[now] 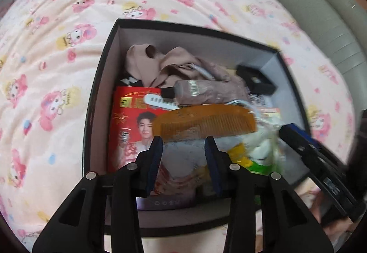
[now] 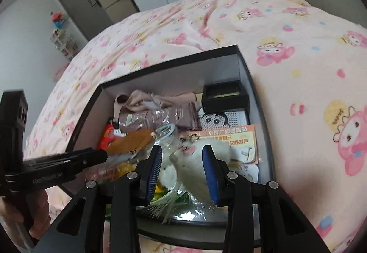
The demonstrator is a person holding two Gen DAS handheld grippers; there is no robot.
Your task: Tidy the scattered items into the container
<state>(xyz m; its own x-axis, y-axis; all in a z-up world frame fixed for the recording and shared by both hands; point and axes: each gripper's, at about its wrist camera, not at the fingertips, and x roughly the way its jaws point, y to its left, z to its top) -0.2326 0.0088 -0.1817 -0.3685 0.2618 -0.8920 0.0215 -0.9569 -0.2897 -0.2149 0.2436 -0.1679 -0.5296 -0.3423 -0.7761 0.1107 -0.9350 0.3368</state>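
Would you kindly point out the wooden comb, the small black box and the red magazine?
wooden comb [image 1: 204,123], left wrist view, middle of its spine.
small black box [image 2: 226,95], right wrist view, front wall.
red magazine [image 1: 128,115], left wrist view, cover.

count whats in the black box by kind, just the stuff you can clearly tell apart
comb: 1
tube: 1
red magazine: 1
small black boxes: 1
beige cloth: 1
white plush in clear bag: 1
total: 6

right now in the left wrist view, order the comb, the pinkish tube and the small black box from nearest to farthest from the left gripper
1. comb, just beyond the left gripper tips, mid-box.
2. pinkish tube, behind the comb, centre.
3. small black box, far right corner.
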